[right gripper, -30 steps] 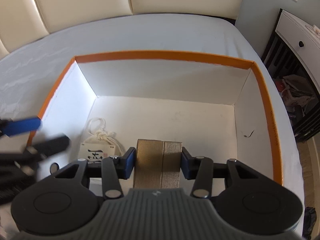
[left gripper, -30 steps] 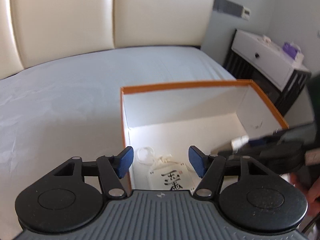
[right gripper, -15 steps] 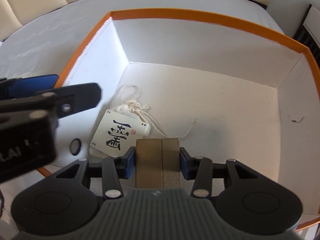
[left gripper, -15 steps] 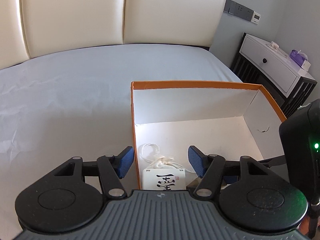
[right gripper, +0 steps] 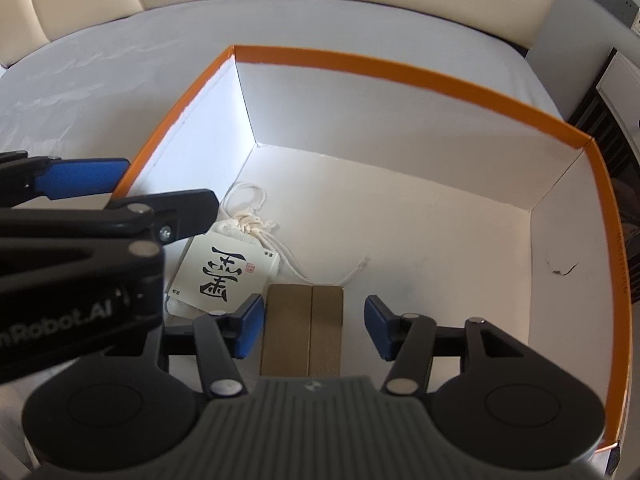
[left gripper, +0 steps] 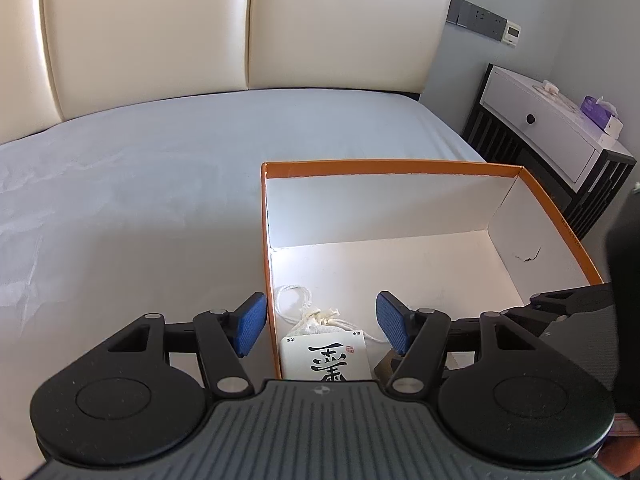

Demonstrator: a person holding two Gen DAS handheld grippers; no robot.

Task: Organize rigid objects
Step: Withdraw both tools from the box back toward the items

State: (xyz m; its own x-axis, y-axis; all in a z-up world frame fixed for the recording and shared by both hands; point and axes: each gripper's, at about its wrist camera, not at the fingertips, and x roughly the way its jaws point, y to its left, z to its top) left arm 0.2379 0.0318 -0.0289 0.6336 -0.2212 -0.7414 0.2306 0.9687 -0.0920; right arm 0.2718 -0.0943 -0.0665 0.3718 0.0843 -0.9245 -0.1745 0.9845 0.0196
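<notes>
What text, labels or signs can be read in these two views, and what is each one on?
"nRobot.AI": partial, blurred white lettering on the left gripper body, right wrist view.
Large black calligraphy character with a small red seal: on the white card lying on the drawstring pouch inside the orange-rimmed box; I cannot read it.
Small corner marks on the card: too small.
Print along the box's right rim: too small.

From my remote station I record a bed [left gripper: 160,184] covered by a smooth pale grey-blue sheet, backed by a cream padded headboard [left gripper: 240,28] in vertical panels. The wall [left gripper: 560,8] behind is grey-blue and carries a dark socket strip [left gripper: 476,18] with a small white thermostat [left gripper: 513,33] beside it. A white-drawered nightstand [left gripper: 552,132] on a black slatted frame stands right of the bed. Daylight is soft and even.
</notes>
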